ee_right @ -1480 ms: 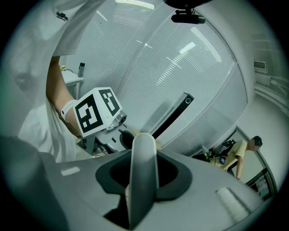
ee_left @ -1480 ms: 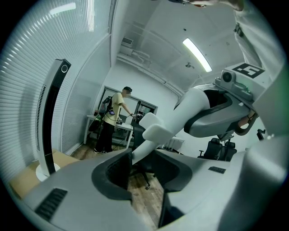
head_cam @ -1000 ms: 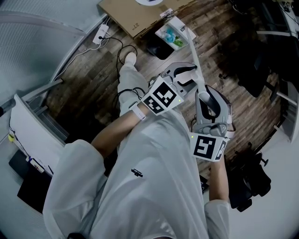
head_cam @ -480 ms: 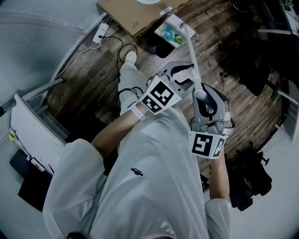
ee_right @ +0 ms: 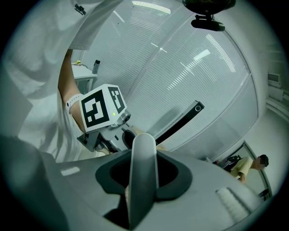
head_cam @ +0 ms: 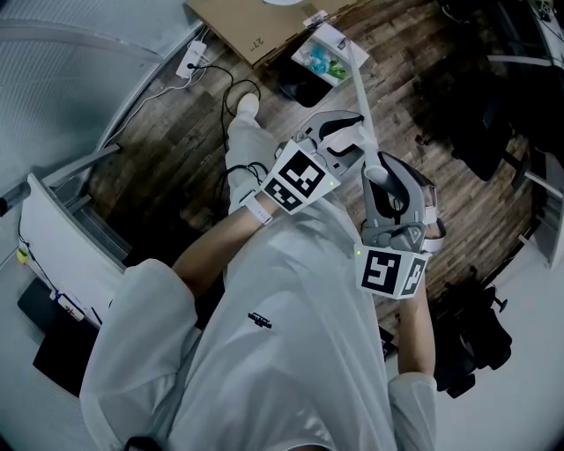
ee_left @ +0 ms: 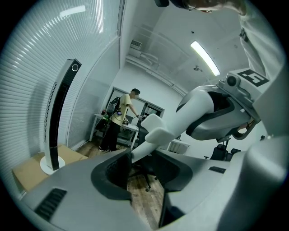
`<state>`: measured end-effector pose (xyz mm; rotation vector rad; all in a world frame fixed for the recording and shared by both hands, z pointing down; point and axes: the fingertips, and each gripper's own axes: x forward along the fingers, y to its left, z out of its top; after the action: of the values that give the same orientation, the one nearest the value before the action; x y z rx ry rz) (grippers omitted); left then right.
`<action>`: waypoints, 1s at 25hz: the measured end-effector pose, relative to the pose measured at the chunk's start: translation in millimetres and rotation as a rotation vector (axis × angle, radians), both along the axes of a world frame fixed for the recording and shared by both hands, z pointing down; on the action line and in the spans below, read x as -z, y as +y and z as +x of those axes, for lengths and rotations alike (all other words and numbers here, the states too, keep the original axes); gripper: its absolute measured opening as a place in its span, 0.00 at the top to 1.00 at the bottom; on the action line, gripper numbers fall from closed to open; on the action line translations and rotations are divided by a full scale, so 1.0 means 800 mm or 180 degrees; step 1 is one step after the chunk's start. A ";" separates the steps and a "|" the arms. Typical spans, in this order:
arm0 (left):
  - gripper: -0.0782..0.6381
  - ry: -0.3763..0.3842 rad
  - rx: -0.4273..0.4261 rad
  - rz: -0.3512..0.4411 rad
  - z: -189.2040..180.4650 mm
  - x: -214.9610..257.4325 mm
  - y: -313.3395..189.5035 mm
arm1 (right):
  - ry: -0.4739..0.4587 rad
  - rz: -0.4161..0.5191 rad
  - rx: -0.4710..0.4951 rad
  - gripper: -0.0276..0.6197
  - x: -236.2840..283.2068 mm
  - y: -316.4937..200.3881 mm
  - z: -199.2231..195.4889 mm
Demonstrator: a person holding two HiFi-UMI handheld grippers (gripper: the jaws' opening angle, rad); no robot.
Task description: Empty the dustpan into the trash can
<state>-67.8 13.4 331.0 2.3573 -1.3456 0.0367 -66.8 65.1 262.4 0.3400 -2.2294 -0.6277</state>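
In the head view a white dustpan [head_cam: 324, 53] with blue and green litter in it hangs at the end of a long white handle [head_cam: 363, 97], just over the far edge of a dark trash can [head_cam: 300, 88] on the wood floor. My left gripper [head_cam: 345, 141] is shut on the handle lower down. My right gripper [head_cam: 394, 187] is shut on its upper end. In the left gripper view the handle [ee_left: 151, 135] crosses between the jaws towards the right gripper. Seen from the right gripper, the handle [ee_right: 142, 171] stands upright between the pads.
A flat cardboard box [head_cam: 256, 26] lies beyond the can, with a power strip [head_cam: 191, 60] and cable to its left. Black office chairs [head_cam: 493, 114] stand at the right. My own leg and shoe [head_cam: 247, 110] are below the grippers. A tower fan [ee_left: 61, 117] and a distant person [ee_left: 119, 119] are ahead.
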 end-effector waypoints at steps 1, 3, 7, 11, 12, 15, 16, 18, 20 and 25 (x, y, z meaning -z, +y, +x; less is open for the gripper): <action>0.70 -0.0005 0.0009 0.0014 -0.001 0.002 0.000 | -0.0001 0.0005 0.0010 0.79 0.002 0.000 0.000; 0.70 -0.0013 0.0029 0.0036 -0.003 0.005 0.000 | 0.0001 0.0021 0.0031 0.79 0.004 0.001 -0.002; 0.70 -0.0083 0.0076 0.0038 -0.014 -0.001 0.001 | 0.0019 -0.0077 0.0089 0.79 -0.004 0.003 -0.011; 0.70 -0.0030 0.0088 -0.0072 -0.018 -0.023 0.004 | -0.0015 -0.0292 -0.0003 0.79 -0.019 0.001 -0.018; 0.70 -0.0021 0.0078 -0.0082 -0.018 -0.024 0.005 | -0.0026 -0.0300 -0.0025 0.79 -0.018 -0.001 -0.019; 0.70 -0.0018 0.0048 -0.0065 -0.017 -0.022 0.009 | -0.0054 -0.0314 -0.0021 0.79 -0.014 0.001 -0.017; 0.70 -0.0022 0.0047 -0.0057 -0.015 -0.022 0.010 | -0.0053 -0.0309 -0.0004 0.79 -0.014 0.003 -0.015; 0.70 -0.0023 0.0054 -0.0044 -0.013 -0.019 0.012 | -0.0037 -0.0267 0.0022 0.79 -0.012 0.006 -0.013; 0.70 -0.0025 0.0062 -0.0033 -0.014 -0.017 0.012 | -0.0016 -0.0201 0.0040 0.79 -0.011 0.007 -0.014; 0.70 -0.0044 0.0073 0.0000 -0.016 -0.011 0.012 | 0.0026 -0.0067 0.0073 0.79 -0.009 0.013 -0.015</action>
<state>-80.7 22.7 340.0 2.3455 -1.3789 0.0466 -79.0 75.4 269.7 0.3011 -2.2335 -0.6165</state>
